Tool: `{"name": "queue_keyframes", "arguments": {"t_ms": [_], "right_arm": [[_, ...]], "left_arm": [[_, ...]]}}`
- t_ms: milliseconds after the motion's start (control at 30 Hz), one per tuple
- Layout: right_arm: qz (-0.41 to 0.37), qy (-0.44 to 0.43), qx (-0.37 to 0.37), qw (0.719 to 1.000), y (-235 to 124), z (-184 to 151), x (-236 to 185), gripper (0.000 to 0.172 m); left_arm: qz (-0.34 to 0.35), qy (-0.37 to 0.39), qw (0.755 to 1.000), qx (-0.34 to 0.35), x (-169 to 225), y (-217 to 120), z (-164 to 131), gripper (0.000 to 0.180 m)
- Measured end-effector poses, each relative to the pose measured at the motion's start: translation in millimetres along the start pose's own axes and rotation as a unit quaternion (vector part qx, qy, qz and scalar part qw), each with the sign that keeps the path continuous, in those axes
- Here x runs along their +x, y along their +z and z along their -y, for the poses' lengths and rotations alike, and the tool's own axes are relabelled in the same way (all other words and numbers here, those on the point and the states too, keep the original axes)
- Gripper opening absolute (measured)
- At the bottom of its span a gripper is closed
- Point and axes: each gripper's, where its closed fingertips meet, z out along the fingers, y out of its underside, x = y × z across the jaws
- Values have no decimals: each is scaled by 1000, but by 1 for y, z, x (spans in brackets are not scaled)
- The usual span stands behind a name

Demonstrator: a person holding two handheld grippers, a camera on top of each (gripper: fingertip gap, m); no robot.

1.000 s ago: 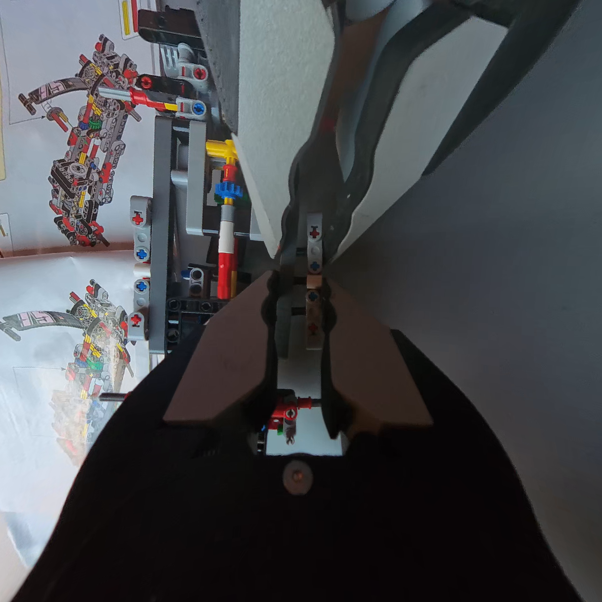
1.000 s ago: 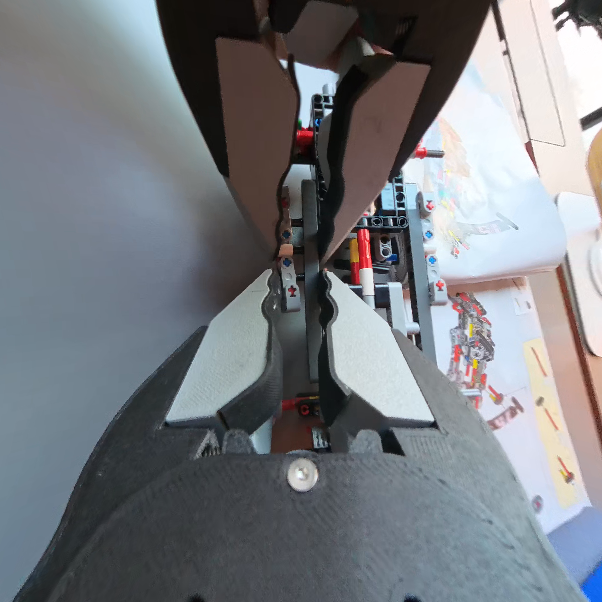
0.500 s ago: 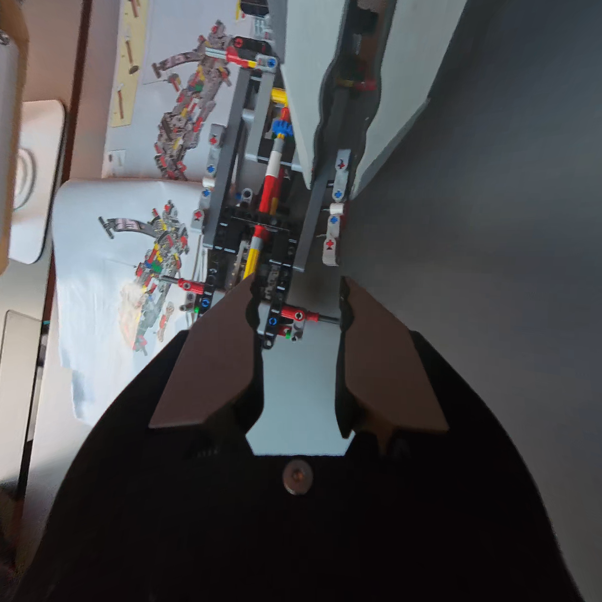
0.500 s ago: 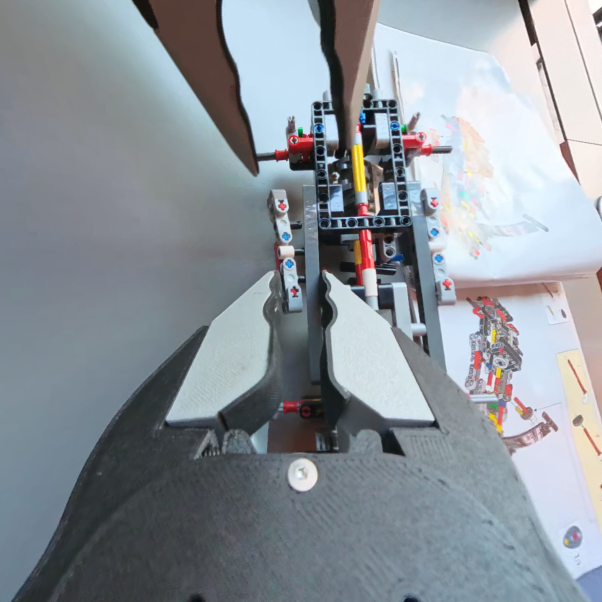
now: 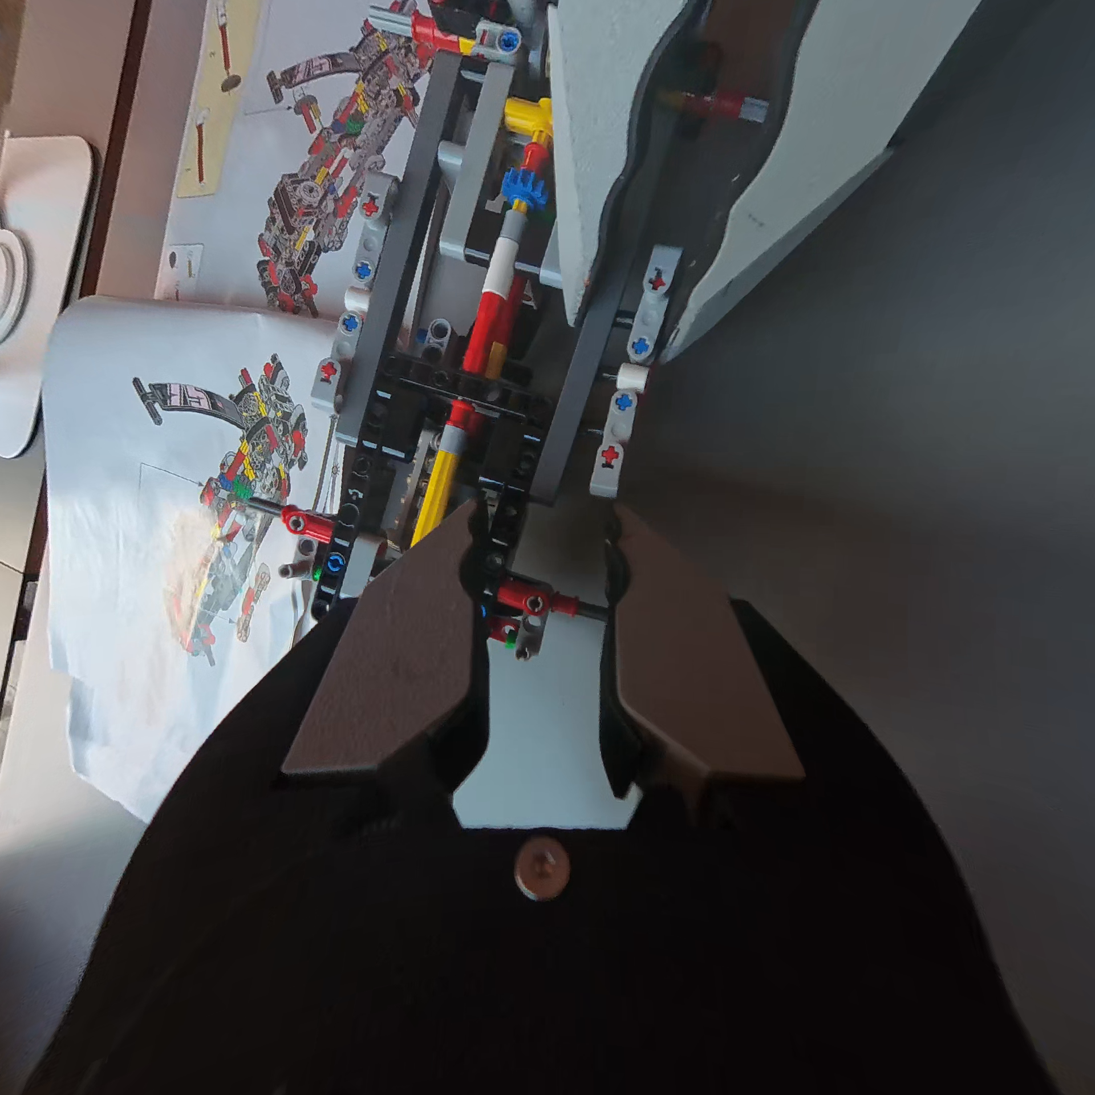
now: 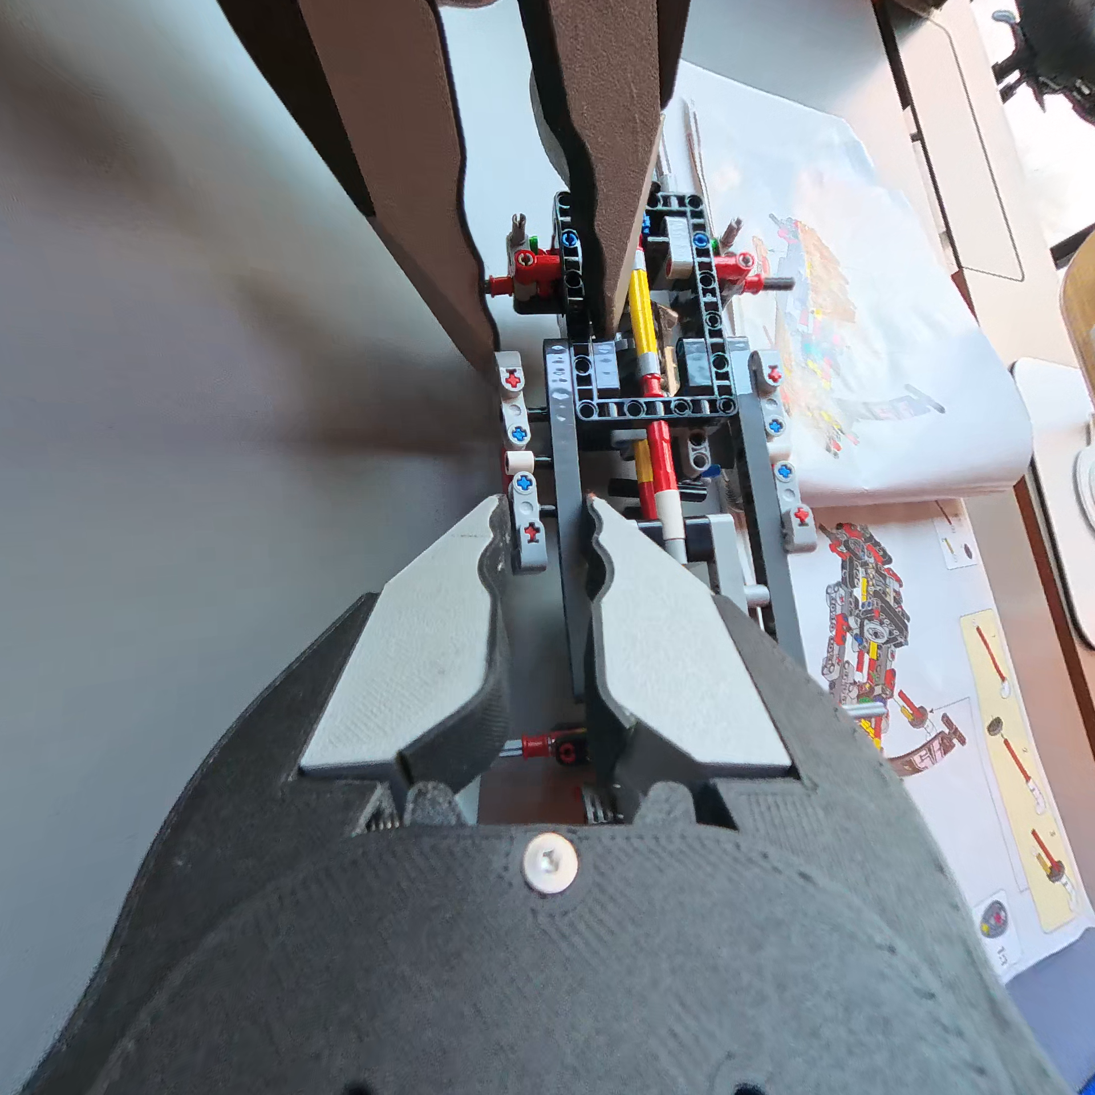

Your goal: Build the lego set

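A technic brick model (image 5: 450, 379) with dark grey side beams, a black frame and a red and yellow centre shaft lies between both grippers. My right gripper (image 6: 545, 503), with grey pads, is shut on one dark grey side beam (image 6: 563, 444) and the light grey liftarm (image 6: 527, 533) beside it. It also shows in the left wrist view (image 5: 622, 338). My left gripper (image 5: 542, 524), with brown pads, grips the model's other end. One pad lies on the black frame beam (image 5: 495, 551). The other meets the axle tip of the red connector (image 5: 527, 601). It also shows in the right wrist view (image 6: 550, 343).
An open instruction booklet (image 5: 148, 474) with pictures of the model lies beside it and also shows in the right wrist view (image 6: 889, 385). The grey tabletop (image 6: 237, 355) runs along the other side. A pale rounded tray (image 5: 41, 237) sits past the booklet. Left tips to right tips: about 5 cm.
My left gripper let go of the grey side beam, opened and drew back to the model's end. It has narrowed onto the black frame beam and red connector. My right gripper kept its hold.
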Motion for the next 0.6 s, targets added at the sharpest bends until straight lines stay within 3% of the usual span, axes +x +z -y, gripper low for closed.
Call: {"name": "queue_keyframes", "arguments": {"t_ms": [100, 500, 600], "right_arm": [[-7, 1, -4, 1000, -1, -2, 3, 22], [-29, -2, 2, 1000, 0, -5, 8, 22], [-32, -1, 2, 999, -1, -7, 10, 22]], "left_arm": [[-16, -9, 1000, 6, 2, 2, 3, 46], [8, 9, 1000, 17, -4, 5, 11, 42], [-8, 33, 999, 14, 4, 10, 8, 61]]}}
